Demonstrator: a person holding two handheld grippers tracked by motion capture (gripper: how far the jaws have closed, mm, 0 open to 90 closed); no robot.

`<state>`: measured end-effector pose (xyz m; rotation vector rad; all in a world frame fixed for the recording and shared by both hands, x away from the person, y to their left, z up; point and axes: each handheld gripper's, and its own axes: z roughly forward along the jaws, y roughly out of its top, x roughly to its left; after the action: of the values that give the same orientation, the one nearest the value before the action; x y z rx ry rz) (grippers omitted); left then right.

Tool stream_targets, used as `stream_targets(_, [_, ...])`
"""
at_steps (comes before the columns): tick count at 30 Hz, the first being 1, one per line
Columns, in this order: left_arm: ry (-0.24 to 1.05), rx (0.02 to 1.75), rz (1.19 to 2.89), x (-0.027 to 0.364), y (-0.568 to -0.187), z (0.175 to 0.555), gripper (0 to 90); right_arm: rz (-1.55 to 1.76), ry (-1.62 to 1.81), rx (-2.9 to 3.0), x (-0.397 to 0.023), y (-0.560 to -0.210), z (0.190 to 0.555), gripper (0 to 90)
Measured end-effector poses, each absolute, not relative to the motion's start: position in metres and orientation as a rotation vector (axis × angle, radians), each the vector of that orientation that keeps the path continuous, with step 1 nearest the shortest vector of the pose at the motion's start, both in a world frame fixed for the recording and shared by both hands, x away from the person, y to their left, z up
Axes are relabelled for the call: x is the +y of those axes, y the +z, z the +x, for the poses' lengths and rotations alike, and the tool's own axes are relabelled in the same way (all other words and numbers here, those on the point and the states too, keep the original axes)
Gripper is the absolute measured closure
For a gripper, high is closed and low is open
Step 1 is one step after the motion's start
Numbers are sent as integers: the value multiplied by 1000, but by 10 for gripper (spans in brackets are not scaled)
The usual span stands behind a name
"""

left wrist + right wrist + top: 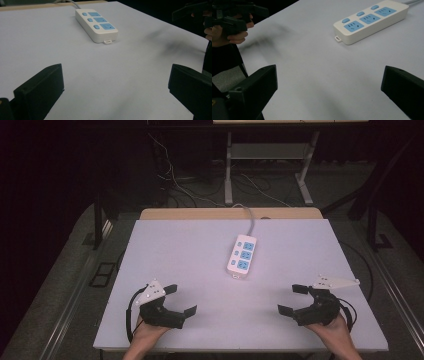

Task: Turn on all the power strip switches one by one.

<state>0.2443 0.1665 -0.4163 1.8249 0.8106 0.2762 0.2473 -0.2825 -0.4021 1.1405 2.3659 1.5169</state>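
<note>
bench (200,270): a wide pale sheet laid over a wooden top, whose tan edge shows along the far side; i stand at its near edge with both my forearms coming in over it.
floor: grey, with loose cables and the feet of a metal frame beyond the far side of the bench.
power strip (242,256): white, lying flat a little beyond the middle of the bench, its long side running away from me and slightly tilted; well apart from both my grippers and roughly between them, farther out.
strip face: 3 blue sockets in a row, with 3 small blue buttons beside them; a small white tab sticks out of the near end.
strip cord (248,216): grey-white, leaving the far end and running off over the far edge of the bench.
left gripper (181,300): in my left hand (147,332) near the near-left corner, low over the bench, jaws spread wide with bare bench between them, holding nothing; grey 3-cornered plate on top.
right gripper (293,299): in my right hand (334,327) near the near-right corner, jaws also spread wide, nothing between them; its grey plate points to the right.
left gripper view: the power strip (96,25) lies ahead and above the 2 black jaws, my other hand at the far right edge.
right gripper view: the power strip (370,21) lies ahead to the upper right, my other hand at the upper left.
</note>
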Motion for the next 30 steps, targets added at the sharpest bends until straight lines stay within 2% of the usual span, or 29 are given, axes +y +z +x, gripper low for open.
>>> stream_targets(30, [270, 829, 1832, 168, -418, 243, 0, 1204, 1444, 2429, -289, -407, 251, 4])
